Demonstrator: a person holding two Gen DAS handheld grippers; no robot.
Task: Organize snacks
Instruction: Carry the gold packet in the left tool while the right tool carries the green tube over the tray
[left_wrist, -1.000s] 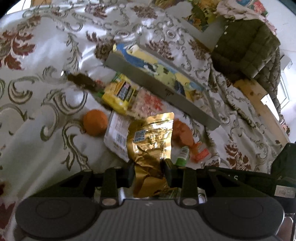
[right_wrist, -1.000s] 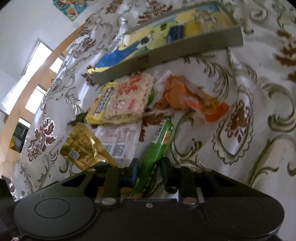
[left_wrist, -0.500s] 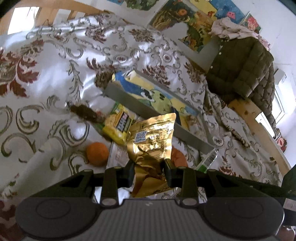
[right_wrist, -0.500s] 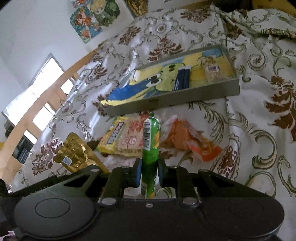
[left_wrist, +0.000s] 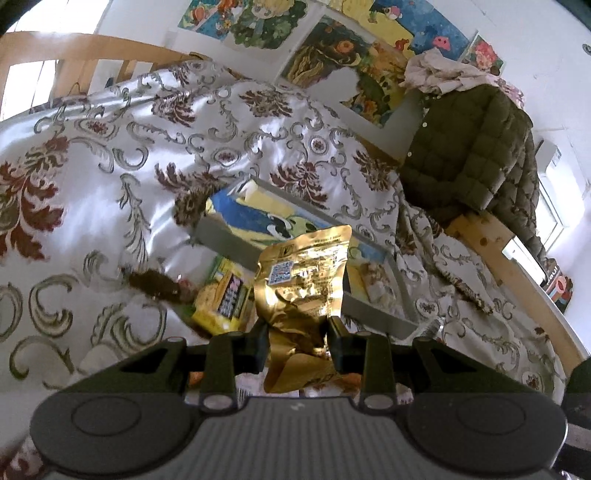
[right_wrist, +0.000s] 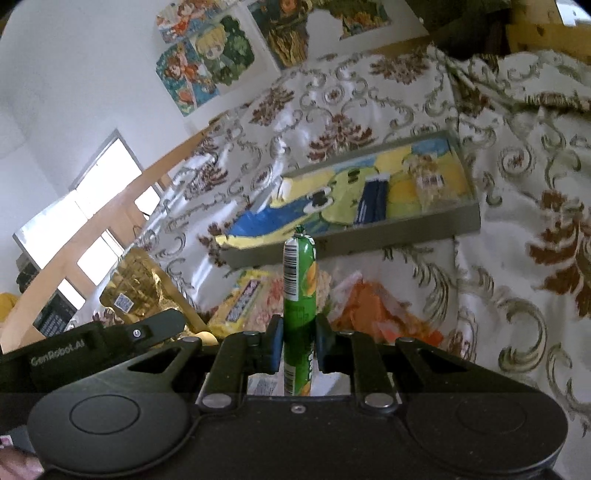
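Left gripper (left_wrist: 297, 332): my jaws are clamped on the lower part of a crumpled gold foil pouch (left_wrist: 303, 273), which stands upright and clear of the bed.

Right gripper (right_wrist: 299, 339): my jaws have just been closing and now pinch a green sausage-shaped snack stick (right_wrist: 299, 280) at its lower half, upright, barcode facing left.

Grey tray (right_wrist: 373, 238): at twelve o'clock beyond both loads, on the floral bedspread (left_wrist: 110, 184); a small clear packet (right_wrist: 428, 182) lies inside, contents unclear.

Loose stock below: yellow noodle packet (left_wrist: 221, 302) at ten o'clock of the pouch; orange wrapper (right_wrist: 373, 310) at three o'clock of the stick.
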